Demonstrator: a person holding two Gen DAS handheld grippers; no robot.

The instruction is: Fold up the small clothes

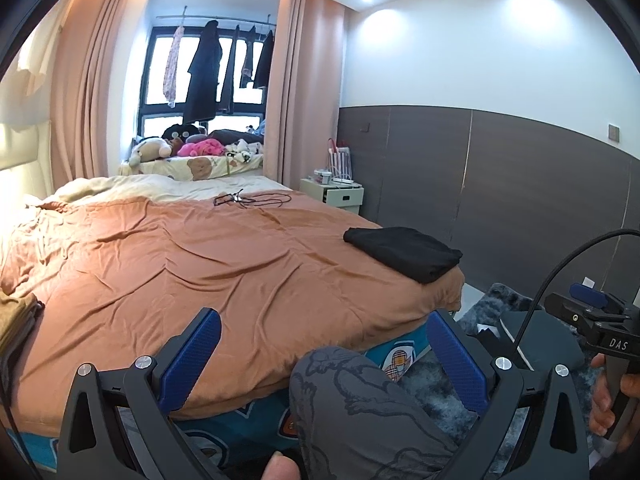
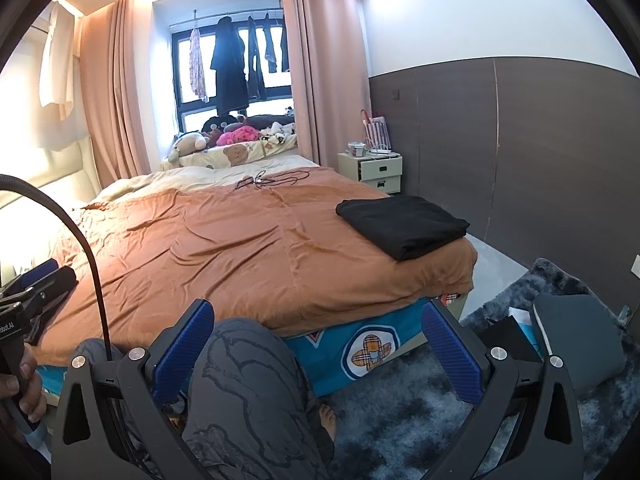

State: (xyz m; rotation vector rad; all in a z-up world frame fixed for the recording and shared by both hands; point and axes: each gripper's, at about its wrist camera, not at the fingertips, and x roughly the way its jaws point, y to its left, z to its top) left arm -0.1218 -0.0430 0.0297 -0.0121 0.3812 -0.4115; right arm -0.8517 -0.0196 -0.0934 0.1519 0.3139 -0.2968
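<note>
Left tongs [image 1: 320,354]: I hold them released, empty, above my knee.
Right tongs [image 2: 318,342]: released too, nothing gripped.
Black garment [image 2: 402,225]: folded, parked at the bed [image 2: 224,236] corner, probably leaving folding room.

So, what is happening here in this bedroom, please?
A person sits at the foot of the bed, knees against it, with tongs in each hand. Both the left tongs and the right tongs are open and hold nothing. A folded black garment lies on the orange cover near the bed's right corner. More cloth shows at the left edge. No folding is under way now.
</note>
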